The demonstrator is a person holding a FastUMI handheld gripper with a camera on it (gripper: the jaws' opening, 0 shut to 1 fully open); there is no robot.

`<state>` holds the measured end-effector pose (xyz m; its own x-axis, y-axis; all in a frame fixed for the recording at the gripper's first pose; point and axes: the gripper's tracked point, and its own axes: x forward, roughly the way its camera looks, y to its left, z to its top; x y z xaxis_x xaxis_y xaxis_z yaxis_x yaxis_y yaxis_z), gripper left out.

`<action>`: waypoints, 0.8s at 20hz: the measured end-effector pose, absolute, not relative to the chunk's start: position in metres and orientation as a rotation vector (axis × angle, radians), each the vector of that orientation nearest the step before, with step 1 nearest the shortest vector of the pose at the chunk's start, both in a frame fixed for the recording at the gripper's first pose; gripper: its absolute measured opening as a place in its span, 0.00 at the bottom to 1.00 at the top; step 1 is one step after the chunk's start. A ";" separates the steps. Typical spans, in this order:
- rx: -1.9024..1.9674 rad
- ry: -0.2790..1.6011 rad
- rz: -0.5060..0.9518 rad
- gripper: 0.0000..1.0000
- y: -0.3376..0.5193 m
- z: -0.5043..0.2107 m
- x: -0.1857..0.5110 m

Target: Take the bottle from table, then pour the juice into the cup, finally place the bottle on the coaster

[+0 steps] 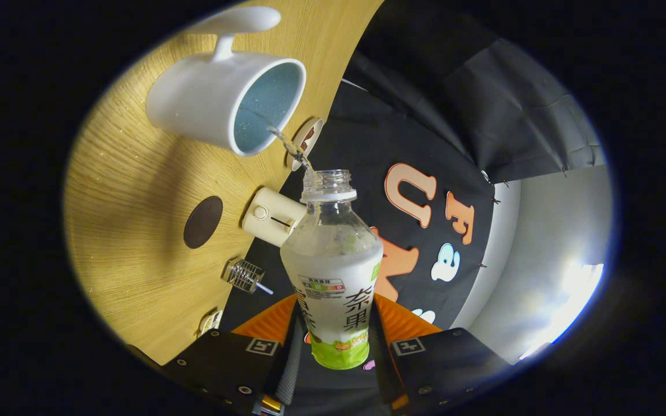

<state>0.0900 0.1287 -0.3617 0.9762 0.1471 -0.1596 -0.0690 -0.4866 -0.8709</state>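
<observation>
The bottle (333,271) is clamped between both fingers of the gripper (336,341) and tilted, juice is being poured into the cup (223,98) on the tabletop (130,190), and placing on the coaster (202,222) is left.

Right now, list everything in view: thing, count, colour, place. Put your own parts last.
bottle: one, clear with a white and green label, uncapped, held between the fingers, tilted toward the cup.
juice stream: one, pale, running from the bottle mouth into the cup.
cup: one, white with a bluish inside, on the table beyond the bottle.
coaster: one, dark brown, round, on the table beside the cup.
cream box: one, at the table edge near the bottle neck.
wire spring piece: one, metallic, at the table edge.
table: one, light wood.
gripper: one, both fingers pressed on the bottle's lower body.
</observation>
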 end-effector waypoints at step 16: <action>-2.177 -0.168 0.272 0.56 0.144 -0.340 0.096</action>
